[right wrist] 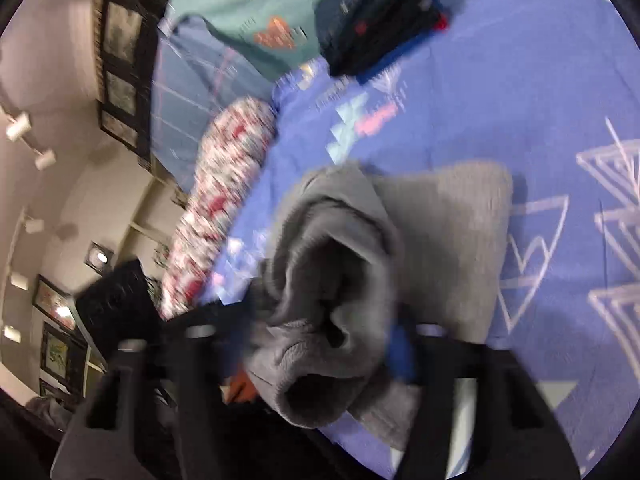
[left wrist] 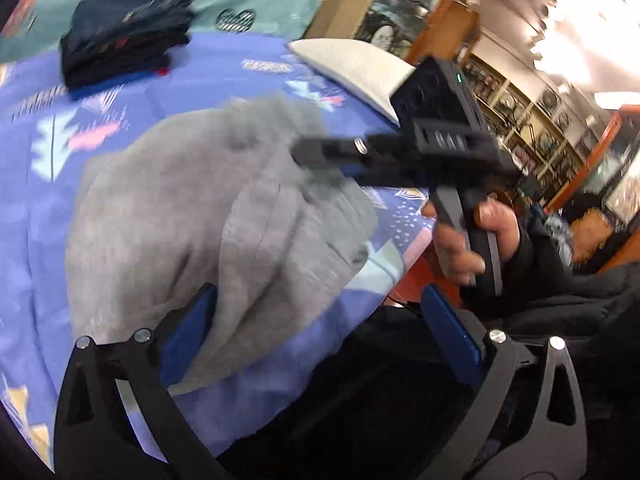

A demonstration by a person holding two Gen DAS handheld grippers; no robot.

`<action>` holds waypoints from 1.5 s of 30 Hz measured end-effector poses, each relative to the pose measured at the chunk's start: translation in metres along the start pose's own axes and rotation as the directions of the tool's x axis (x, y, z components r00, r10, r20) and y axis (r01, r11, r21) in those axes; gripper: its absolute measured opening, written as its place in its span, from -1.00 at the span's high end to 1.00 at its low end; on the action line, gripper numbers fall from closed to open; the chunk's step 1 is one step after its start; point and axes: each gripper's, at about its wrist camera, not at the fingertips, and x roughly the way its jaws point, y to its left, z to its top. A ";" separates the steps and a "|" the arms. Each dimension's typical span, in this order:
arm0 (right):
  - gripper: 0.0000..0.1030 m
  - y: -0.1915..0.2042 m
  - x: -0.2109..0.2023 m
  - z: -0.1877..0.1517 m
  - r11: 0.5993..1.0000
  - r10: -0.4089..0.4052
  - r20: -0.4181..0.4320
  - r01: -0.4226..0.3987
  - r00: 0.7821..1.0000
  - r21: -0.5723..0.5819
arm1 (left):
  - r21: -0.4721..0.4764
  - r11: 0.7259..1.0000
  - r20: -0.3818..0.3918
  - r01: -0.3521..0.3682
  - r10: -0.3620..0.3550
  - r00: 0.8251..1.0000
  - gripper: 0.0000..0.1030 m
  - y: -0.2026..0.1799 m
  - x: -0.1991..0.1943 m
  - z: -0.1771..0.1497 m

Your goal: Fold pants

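The grey pants (left wrist: 208, 216) lie bunched and partly folded on the blue patterned bedsheet (left wrist: 160, 92). My left gripper (left wrist: 320, 332) stands open wide, with its left blue pad against the near edge of the cloth and its right one over the bed's edge. In the left wrist view my right gripper (left wrist: 320, 156), held by a hand (left wrist: 480, 236), reaches into the top of the pants from the right. In the blurred right wrist view, a rumpled end of the pants (right wrist: 332, 292) fills the gap between the fingers of my right gripper (right wrist: 320, 340), which looks shut on it.
A stack of dark folded clothes (left wrist: 124, 36) sits farther back on the bed, also the same stack (right wrist: 380, 12) at the top. A white pillow (left wrist: 352, 68) lies at the right edge, a patterned bolster (right wrist: 224, 200) at the left edge. Shelves line the walls.
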 end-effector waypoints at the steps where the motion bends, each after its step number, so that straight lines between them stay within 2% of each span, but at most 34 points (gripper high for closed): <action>1: 0.34 0.010 -0.011 0.008 0.999 0.018 0.049 -0.015 0.999 -0.043 | 0.023 1.000 0.007 -0.003 0.003 1.000 -0.96 -0.005 0.003 0.005; 3: 0.38 0.027 -0.021 0.022 0.992 0.021 0.087 -0.010 0.996 -0.124 | 0.032 0.999 0.009 0.021 -0.022 1.000 -0.96 -0.007 0.010 0.012; 4: 0.39 0.033 -0.022 0.028 0.989 0.004 0.097 0.010 0.995 -0.148 | 0.007 0.999 -0.007 0.052 -0.052 0.999 -0.96 -0.002 0.019 0.015; 6: 0.35 0.030 -0.022 0.033 0.989 -0.063 0.083 0.073 0.995 -0.125 | -0.084 0.988 -0.054 0.127 -0.131 0.990 -0.96 0.014 0.048 0.018; 7: 0.23 0.024 -0.021 0.032 0.981 -0.154 0.074 0.161 0.985 -0.104 | -0.105 0.983 -0.064 0.148 -0.156 0.986 -0.96 0.013 0.057 0.015; 9: 0.10 0.013 -0.025 0.021 0.928 -0.351 0.100 0.360 0.931 -0.093 | -0.071 0.988 -0.067 0.133 -0.138 0.988 -0.96 0.006 0.065 0.015; 10: 0.10 0.011 -0.029 0.017 0.917 -0.378 0.120 0.389 0.918 -0.089 | -0.038 0.990 -0.062 0.138 -0.140 0.988 -0.96 0.000 0.064 0.016; 11: 0.10 0.011 -0.033 0.013 0.918 -0.375 0.136 0.388 0.917 -0.086 | -0.025 0.989 -0.058 0.147 -0.148 0.987 -0.96 -0.002 0.064 0.017; 12: 0.10 0.016 -0.039 0.011 0.928 -0.344 0.155 0.360 0.926 -0.093 | -0.023 0.988 -0.059 0.150 -0.152 0.987 -0.96 -0.003 0.065 0.019; 15: 0.04 0.057 -0.043 0.013 0.938 -0.231 0.199 0.272 0.952 -0.213 | -0.015 0.990 -0.070 0.141 -0.142 0.987 -0.96 -0.005 0.067 0.022; 17: -0.12 0.079 -0.030 0.013 0.930 -0.172 0.171 0.217 0.970 -0.296 | 0.007 0.991 -0.064 0.135 -0.134 0.989 -0.96 -0.015 0.062 0.019; 18: -0.12 0.080 -0.015 0.014 0.926 -0.192 0.124 0.222 0.974 -0.306 | 0.014 0.990 -0.054 0.140 -0.139 0.989 -0.96 -0.017 0.056 0.016; 19: -0.12 0.073 -0.003 0.014 0.928 -0.221 0.072 0.232 0.973 -0.292 | 0.017 0.989 -0.048 0.146 -0.145 0.988 -0.96 -0.013 0.046 0.005; 20: -0.12 0.059 0.014 0.013 0.928 -0.276 0.000 0.266 0.961 -0.261 | 0.015 0.988 -0.043 0.151 -0.150 0.988 -0.96 -0.012 0.041 0.000; 22: -0.07 0.019 0.041 0.003 0.919 -0.370 -0.156 0.336 0.916 -0.205 | -0.043 0.985 -0.065 0.167 -0.170 0.983 -0.96 0.000 0.046 -0.007; 23: -0.06 0.003 0.046 -0.003 0.922 -0.371 -0.185 0.338 0.910 -0.188 | -0.081 0.981 -0.074 0.178 -0.184 0.980 -0.96 0.010 0.050 -0.010; 24: -0.06 -0.005 0.043 -0.008 0.937 -0.330 -0.157 0.303 0.931 -0.176 | -0.100 0.977 -0.062 0.188 -0.195 0.979 -0.96 0.016 0.052 -0.013; 25: -0.05 -0.009 0.039 -0.009 0.947 -0.303 -0.148 0.279 0.942 -0.162 | -0.089 0.978 -0.047 0.189 -0.193 0.980 -0.96 0.015 0.050 -0.014; 28: -0.05 0.001 0.029 -0.003 0.942 -0.316 -0.115 0.298 0.942 -0.153 | -0.019 0.992 -0.030 0.122 -0.123 0.992 -0.96 -0.001 0.034 -0.011; 32: -0.13 0.047 0.015 0.015 0.911 -0.331 -0.012 0.316 0.944 -0.265 | 0.081 0.996 0.052 0.045 -0.050 0.997 -0.96 -0.016 -0.012 -0.018; 34: -0.13 0.058 0.021 0.034 0.915 -0.305 -0.006 0.292 0.952 -0.279 | 0.041 0.999 0.028 0.012 -0.013 1.000 -0.96 -0.007 -0.017 -0.028; 36: -0.13 0.060 0.041 0.047 0.916 -0.291 -0.030 0.269 0.956 -0.296 | -0.066 0.998 -0.031 0.019 -0.021 0.999 -0.96 0.016 -0.009 -0.040; 37: -0.13 0.059 0.057 0.050 0.911 -0.307 -0.047 0.279 0.951 -0.304 | -0.118 0.992 -0.051 0.043 -0.050 0.997 -0.96 0.029 -0.001 -0.048; 38: -0.15 0.052 0.073 0.051 0.896 -0.357 -0.074 0.320 0.931 -0.308 | -0.127 0.990 -0.024 0.061 -0.065 0.998 -0.96 0.034 -0.001 -0.053; 39: -0.14 0.037 0.092 0.052 0.875 -0.426 -0.110 0.379 0.898 -0.301 | -0.120 0.991 0.007 0.065 -0.065 0.998 -0.96 0.032 -0.004 -0.056; 40: -0.13 0.010 0.111 0.051 0.866 -0.476 -0.173 0.426 0.862 -0.262 | -0.108 0.993 0.005 0.048 -0.048 0.999 -0.96 0.028 -0.003 -0.057; 41: -0.13 -0.006 0.120 0.048 0.878 -0.464 -0.194 0.420 0.864 -0.229 | -0.091 0.996 0.000 0.027 -0.028 1.000 -0.96 0.024 -0.002 -0.057; 42: -0.13 -0.006 0.117 0.048 0.880 -0.456 -0.169 0.413 0.874 -0.235 | -0.072 0.997 0.001 0.018 -0.017 1.000 -0.96 0.020 -0.004 -0.057; 43: -0.14 0.000 0.113 0.048 0.878 -0.453 -0.157 0.410 0.877 -0.247 | -0.056 0.998 0.007 0.017 -0.017 1.000 -0.96 0.017 -0.009 -0.057; 45: -0.22 0.018 0.091 0.049 0.889 -0.421 -0.111 0.385 0.900 -0.249 | -0.048 0.998 0.033 0.038 -0.036 0.999 -0.96 0.016 -0.025 -0.052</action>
